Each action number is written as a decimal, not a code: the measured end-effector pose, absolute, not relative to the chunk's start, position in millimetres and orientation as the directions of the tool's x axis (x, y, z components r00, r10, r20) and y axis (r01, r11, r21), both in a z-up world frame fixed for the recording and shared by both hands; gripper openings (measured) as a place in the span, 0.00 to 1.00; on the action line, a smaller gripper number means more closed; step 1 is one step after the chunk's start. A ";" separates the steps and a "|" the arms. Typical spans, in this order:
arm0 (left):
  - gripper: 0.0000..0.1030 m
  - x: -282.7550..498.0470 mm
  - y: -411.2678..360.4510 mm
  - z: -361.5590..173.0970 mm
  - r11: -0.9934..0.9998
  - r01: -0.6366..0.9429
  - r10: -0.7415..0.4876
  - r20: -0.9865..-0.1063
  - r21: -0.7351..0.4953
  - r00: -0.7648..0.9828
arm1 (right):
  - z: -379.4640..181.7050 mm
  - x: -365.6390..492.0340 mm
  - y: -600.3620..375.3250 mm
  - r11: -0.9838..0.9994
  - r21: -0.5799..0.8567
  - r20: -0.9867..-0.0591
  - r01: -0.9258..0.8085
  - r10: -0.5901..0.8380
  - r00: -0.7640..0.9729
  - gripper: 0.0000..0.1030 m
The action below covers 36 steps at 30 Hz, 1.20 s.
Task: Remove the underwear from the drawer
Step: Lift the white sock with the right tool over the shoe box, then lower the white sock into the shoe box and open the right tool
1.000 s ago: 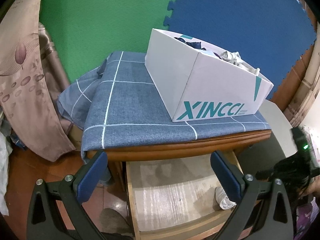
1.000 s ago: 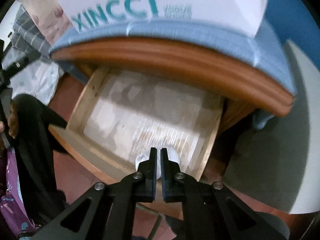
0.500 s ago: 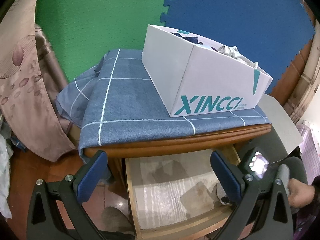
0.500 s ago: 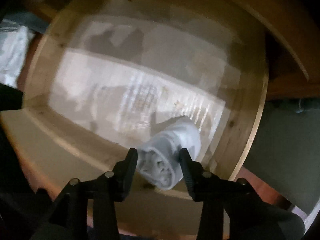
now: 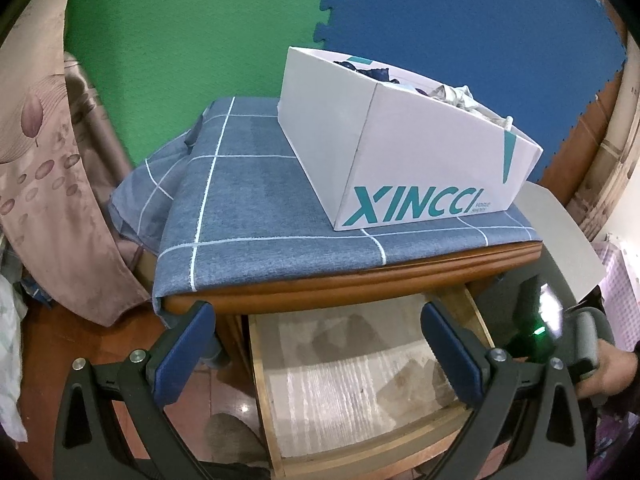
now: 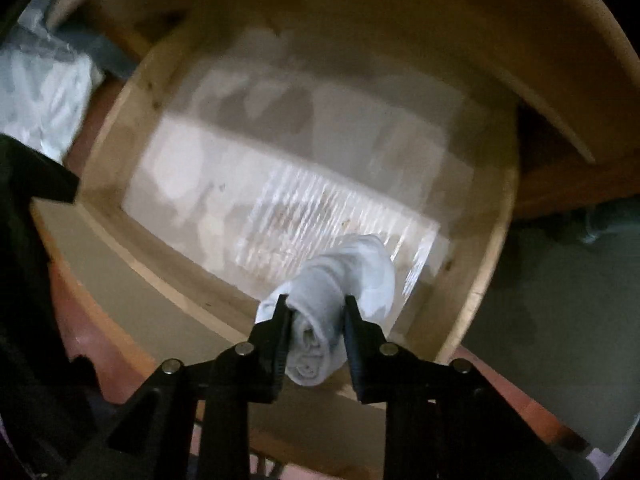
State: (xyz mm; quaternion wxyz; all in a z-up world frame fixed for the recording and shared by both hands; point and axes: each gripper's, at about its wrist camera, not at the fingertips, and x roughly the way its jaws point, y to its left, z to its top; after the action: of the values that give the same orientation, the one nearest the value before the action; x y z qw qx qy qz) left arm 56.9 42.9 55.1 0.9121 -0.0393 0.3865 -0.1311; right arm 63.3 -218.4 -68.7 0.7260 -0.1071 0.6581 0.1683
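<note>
A rolled pale grey underwear [image 6: 344, 276] lies in the near right corner of the open wooden drawer [image 6: 484, 276]. My right gripper [image 6: 316, 306] points straight down into that corner. Its jaws are closing, and the black fingers [image 6: 280, 320] pinch the near end of the roll from both sides. In the left wrist view my left gripper [image 5: 316, 312] hangs open over the drawer [image 5: 262, 400] with nothing between its blue pads [image 5: 188, 344]. There the roll is hidden; only the right gripper's body with a green light [image 5: 538, 332] and a hand [image 5: 608, 364] show at the right.
A white XINCCI box [image 5: 400, 152] filled with clothes stands on the blue checked cloth [image 5: 256, 200] covering the nightstand. A curtain [image 5: 44, 152] hangs at the left and a grey board [image 5: 560, 236] leans at the right. The drawer floor has a pale liner [image 5: 352, 384].
My right gripper opened, sank into the drawer's corner and closed in around the roll. The left gripper stayed where it was, still open.
</note>
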 end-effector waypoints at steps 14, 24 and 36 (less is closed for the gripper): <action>0.99 57.4 35.6 52.3 0.965 0.223 -0.253 -0.710 -0.137 0.657 | 131.7 31.6 -216.7 0.866 0.289 -0.815 -0.407 0.446 0.370 0.24; 0.99 55.0 31.1 51.5 0.963 0.240 -0.253 -0.711 -0.122 0.656 | 275.1 83.8 -206.5 0.862 0.195 -0.640 -0.467 0.473 0.606 0.24; 0.99 59.2 28.8 48.9 0.958 0.252 -0.269 -0.717 -0.133 0.643 | 204.8 258.5 -201.8 0.940 0.144 -0.744 -0.308 0.308 0.593 0.24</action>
State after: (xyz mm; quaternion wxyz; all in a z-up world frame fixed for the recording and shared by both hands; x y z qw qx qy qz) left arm 59.2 28.8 48.9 0.9064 -0.0107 0.3971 -0.1437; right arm 258.5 -201.8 204.8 0.8924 0.0000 0.4169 0.1728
